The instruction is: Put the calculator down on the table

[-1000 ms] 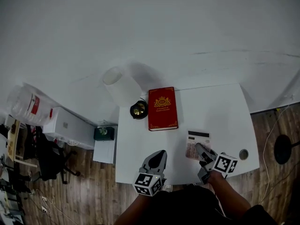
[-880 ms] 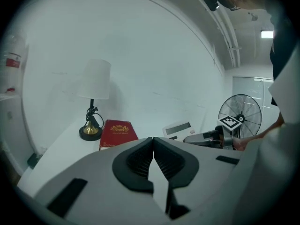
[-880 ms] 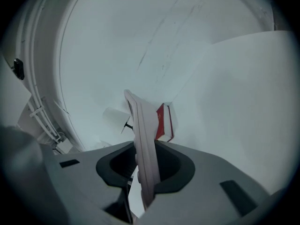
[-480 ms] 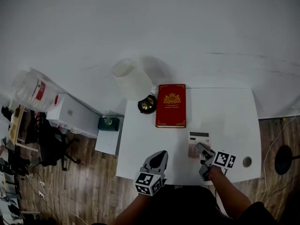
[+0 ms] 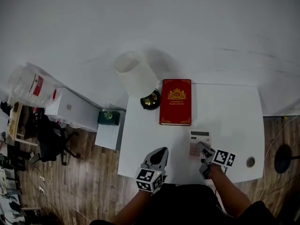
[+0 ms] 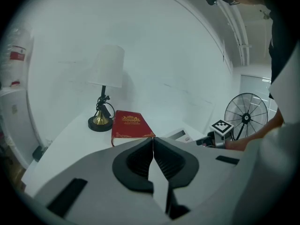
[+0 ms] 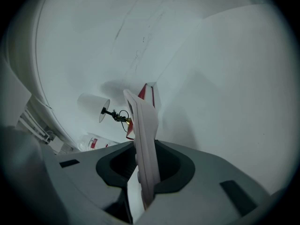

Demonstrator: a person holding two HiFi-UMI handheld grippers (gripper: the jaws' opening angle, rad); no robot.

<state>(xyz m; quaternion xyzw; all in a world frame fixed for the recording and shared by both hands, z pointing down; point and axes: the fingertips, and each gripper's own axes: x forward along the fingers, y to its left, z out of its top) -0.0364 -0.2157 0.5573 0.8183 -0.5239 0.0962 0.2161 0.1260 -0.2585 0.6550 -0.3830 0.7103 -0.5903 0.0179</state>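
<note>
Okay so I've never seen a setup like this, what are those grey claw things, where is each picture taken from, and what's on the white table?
No robot here: a person holds a two-jaw gripper in each hand. The top-down picture comes from a camera on the person's head; the other two come from cameras riding on each gripper, looking along its jaws. On the white table are a red book and a lamp. The left gripper is shut and empty. The right gripper is clamped on a calculator, by the table's near edge.
</note>
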